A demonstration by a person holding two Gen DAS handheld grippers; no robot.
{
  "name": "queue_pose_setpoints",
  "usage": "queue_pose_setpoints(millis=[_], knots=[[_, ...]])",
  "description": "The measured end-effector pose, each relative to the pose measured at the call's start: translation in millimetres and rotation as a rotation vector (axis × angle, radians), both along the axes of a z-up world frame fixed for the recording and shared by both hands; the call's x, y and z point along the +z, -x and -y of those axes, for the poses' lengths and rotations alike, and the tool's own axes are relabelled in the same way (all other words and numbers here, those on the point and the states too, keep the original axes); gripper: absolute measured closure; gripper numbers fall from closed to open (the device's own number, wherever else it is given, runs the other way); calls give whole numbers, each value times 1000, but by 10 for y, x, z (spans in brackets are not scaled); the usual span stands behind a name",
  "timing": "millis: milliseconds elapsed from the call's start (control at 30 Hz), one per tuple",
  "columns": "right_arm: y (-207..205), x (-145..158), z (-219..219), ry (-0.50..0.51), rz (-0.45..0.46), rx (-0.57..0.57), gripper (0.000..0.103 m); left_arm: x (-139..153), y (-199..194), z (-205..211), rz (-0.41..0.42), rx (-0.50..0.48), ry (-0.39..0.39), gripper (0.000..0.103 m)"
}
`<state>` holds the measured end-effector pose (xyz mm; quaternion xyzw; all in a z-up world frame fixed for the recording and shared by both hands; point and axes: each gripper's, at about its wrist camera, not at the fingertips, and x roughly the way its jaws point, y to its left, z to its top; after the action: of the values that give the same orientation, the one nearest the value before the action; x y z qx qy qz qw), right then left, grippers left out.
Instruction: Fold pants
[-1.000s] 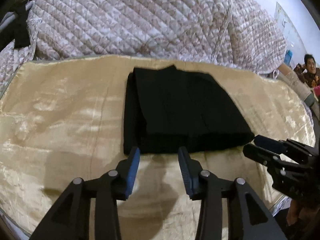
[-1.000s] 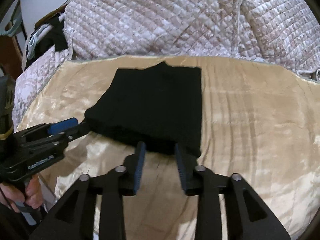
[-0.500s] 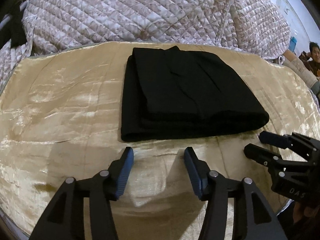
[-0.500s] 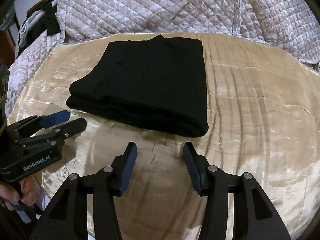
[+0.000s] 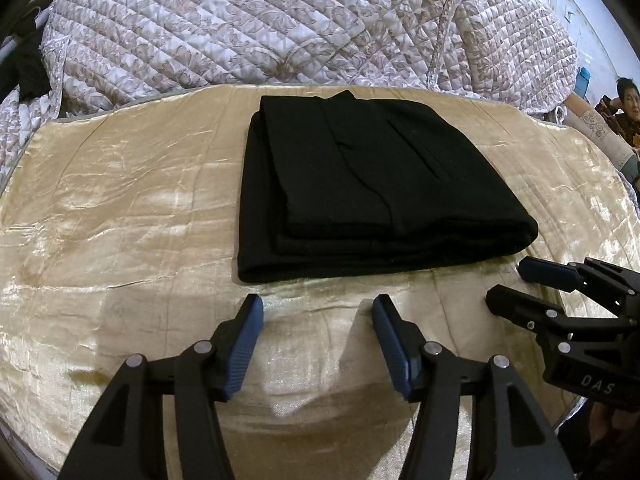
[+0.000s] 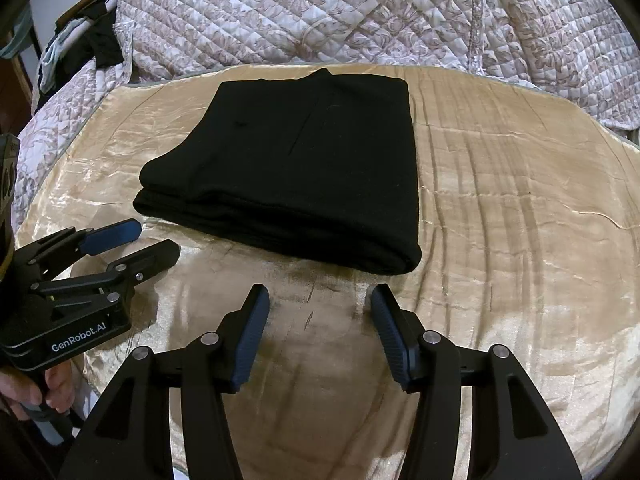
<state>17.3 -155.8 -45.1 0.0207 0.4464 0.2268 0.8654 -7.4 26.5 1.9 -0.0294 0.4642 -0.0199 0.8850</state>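
Left wrist view, nearest first: the left gripper [image 5: 318,306] has just been spreading its jaws, which stand apart with only bare cloth between them, just short of the near folded edge of the pants [image 5: 372,192]. Beside the pants' near right corner the right gripper [image 5: 508,282] hangs with "DAS" readable on its body; its jaws have also just been widening and nothing is between them. In the right wrist view the left gripper's housing reads "GenRobot.AI", and a hand [image 6: 38,384] grips its handle. The black pants lie folded in a flat stack on the golden satin cover [image 5: 120,208], which spreads bare to either side of the pants. Beyond the pants' far edge rises a quilted bedspread [image 5: 280,20].
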Motion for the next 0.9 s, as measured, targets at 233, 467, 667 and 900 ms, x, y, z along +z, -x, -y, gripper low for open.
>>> queue_pose_setpoints(millis=[233, 467, 667, 900], knots=[[-1, -3, 1, 1, 1, 1, 48, 2, 0, 2, -3, 0, 2, 42], [13, -2, -27, 5, 3, 3, 46, 1, -5, 14, -6, -1, 2, 41], [10, -3, -26, 6, 5, 3, 45, 5, -6, 18, -8, 0, 2, 41], [9, -7, -32, 7, 5, 3, 45, 7, -11, 25, -11, -3, 1, 39]])
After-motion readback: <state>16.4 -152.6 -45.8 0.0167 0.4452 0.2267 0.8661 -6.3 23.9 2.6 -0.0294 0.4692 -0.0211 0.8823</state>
